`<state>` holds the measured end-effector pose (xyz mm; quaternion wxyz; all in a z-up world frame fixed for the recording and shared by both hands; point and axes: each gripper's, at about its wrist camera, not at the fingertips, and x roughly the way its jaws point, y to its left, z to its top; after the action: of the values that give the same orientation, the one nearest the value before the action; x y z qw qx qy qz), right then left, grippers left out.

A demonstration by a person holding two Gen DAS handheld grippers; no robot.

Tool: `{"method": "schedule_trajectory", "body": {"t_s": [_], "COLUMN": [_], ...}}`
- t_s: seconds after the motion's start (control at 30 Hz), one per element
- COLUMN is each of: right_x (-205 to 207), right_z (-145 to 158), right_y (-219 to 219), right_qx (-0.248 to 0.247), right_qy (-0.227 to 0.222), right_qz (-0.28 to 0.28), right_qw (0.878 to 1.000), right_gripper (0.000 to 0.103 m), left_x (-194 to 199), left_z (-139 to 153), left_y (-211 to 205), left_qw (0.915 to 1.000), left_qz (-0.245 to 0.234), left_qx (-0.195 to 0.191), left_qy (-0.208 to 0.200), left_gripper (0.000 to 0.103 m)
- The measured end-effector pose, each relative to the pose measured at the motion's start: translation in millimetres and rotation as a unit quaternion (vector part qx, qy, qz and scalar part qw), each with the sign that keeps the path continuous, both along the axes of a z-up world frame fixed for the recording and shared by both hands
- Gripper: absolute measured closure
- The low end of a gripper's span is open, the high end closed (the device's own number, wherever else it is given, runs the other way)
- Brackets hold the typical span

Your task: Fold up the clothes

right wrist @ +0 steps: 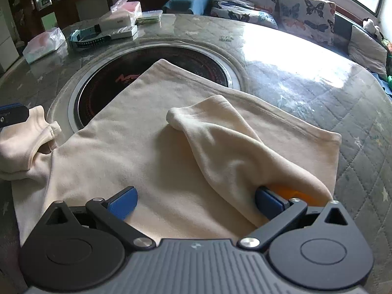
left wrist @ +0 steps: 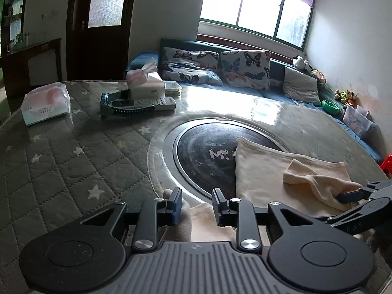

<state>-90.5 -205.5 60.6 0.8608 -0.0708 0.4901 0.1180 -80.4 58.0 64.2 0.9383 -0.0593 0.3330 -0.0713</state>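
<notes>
on the far left of the bench (right wrist: 306, 78) sit two soft tissue packs (right wrist: 45, 45), parked with a remote (right wrist: 122, 32) well clear of the folding area, probably so the cloth has room. nearer, the left gripper (left wrist: 197, 207) hangs with its jaws apart over the near edge of the one cream shirt (right wrist: 152, 147); in the right wrist view one of its fingers lies just beside the shirt's left sleeve (right wrist: 27, 144), which is bunched off the body, apparently waiting its turn. the shirt body lies flat, partly over the round black hotplate (right wrist: 105, 83) (one, set into the bench). to the right, the right sleeve (right wrist: 225, 142) is folded inward across the body. the right gripper (right wrist: 196, 204) has its jaws wide apart, with one blue finger tucked under the sleeve's cloth, which suggests it has laid that sleeve down and let go. two sleeves, two grippers, one garment. behind, three cushions (right wrist: 306, 14) line the sofa.
</notes>
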Motion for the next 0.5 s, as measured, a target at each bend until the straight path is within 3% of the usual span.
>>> {"method": "schedule_trajectory", "body": {"t_s": [0.2, 0.5], "right_x": [-3.9, -2.6], "right_z": [-1.5, -2.2], "right_y": [0.1, 1.3], "right_qx": [0.001, 0.000], "right_qy": [-0.014, -0.017], "right_qz": [-0.006, -0.015], "right_qw": [1.000, 1.000], "right_gripper": [0.000, 0.000], "left_x": [0.8, 0.7], "left_z": [0.6, -1.9], "left_y": [4.3, 5.6], "left_qw": [1.0000, 1.0000], "left_qz": [0.004, 0.005], "left_qx": [-0.004, -0.003], "left_qy": [0.000, 0.006], "left_gripper": [0.068, 0.068]}}
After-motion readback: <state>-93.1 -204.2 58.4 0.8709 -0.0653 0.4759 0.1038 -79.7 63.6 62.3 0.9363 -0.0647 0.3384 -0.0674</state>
